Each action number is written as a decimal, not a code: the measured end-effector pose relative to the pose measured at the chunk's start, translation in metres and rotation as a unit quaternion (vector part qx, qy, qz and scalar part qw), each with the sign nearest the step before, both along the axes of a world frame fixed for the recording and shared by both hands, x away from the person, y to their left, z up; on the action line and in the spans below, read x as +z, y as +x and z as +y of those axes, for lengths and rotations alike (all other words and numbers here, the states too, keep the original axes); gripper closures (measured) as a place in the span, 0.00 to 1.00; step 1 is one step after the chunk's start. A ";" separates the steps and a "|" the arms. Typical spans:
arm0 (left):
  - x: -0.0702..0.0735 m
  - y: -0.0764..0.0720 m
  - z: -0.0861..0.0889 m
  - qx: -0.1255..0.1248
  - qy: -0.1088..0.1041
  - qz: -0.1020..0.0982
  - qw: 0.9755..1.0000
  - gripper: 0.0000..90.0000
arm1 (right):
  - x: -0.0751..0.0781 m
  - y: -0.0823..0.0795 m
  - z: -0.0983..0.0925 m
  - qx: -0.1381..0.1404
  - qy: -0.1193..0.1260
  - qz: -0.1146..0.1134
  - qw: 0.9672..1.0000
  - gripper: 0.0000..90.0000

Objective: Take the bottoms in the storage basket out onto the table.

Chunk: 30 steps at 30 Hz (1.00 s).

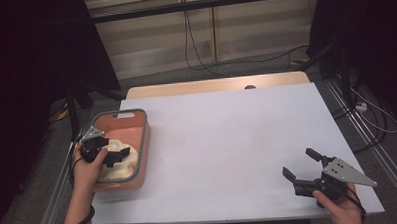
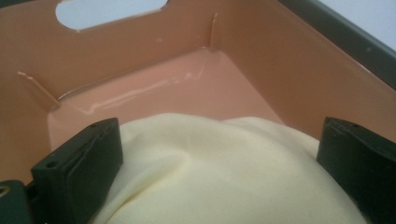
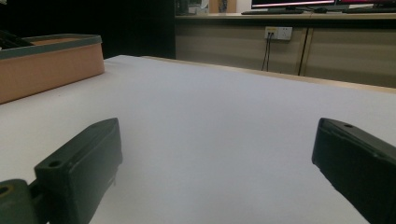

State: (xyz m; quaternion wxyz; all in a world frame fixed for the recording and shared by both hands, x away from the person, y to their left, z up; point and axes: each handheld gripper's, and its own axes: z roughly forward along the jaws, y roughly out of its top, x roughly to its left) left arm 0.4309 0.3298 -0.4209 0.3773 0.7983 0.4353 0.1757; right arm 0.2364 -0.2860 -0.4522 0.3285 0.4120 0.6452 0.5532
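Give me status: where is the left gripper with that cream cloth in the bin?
Done: the left gripper is down inside the orange bin, jaws open on either side of the cream cloth. In hand: nothing gripped yet; the cloth lies bunched on the bin floor. Left, as a guess: close on the cloth and lift it out, perhaps onto the white table. The right gripper waits open over the table's near right corner.

Dim room, grey carpet floor [image 1: 265, 69], beige cabinets [image 1: 243, 30], trailing cables [image 1: 191, 47], wall socket [image 3: 278, 32]

cream cloth [image 2: 224, 172], salmon bin [image 2: 140, 51]
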 end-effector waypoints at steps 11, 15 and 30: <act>-0.009 0.006 -0.003 -0.010 -0.003 0.046 0.999 0.00 | 0.001 -0.002 -0.001 0.001 0.000 -0.003 1.000 0.02; -0.010 0.007 -0.004 -0.008 -0.006 0.053 0.999 0.00 | 0.001 -0.002 -0.001 0.001 0.000 -0.004 1.000 0.02; -0.022 0.014 -0.014 -0.002 0.037 0.096 0.995 0.00 | 0.001 -0.003 -0.001 0.002 -0.002 -0.006 1.000 0.02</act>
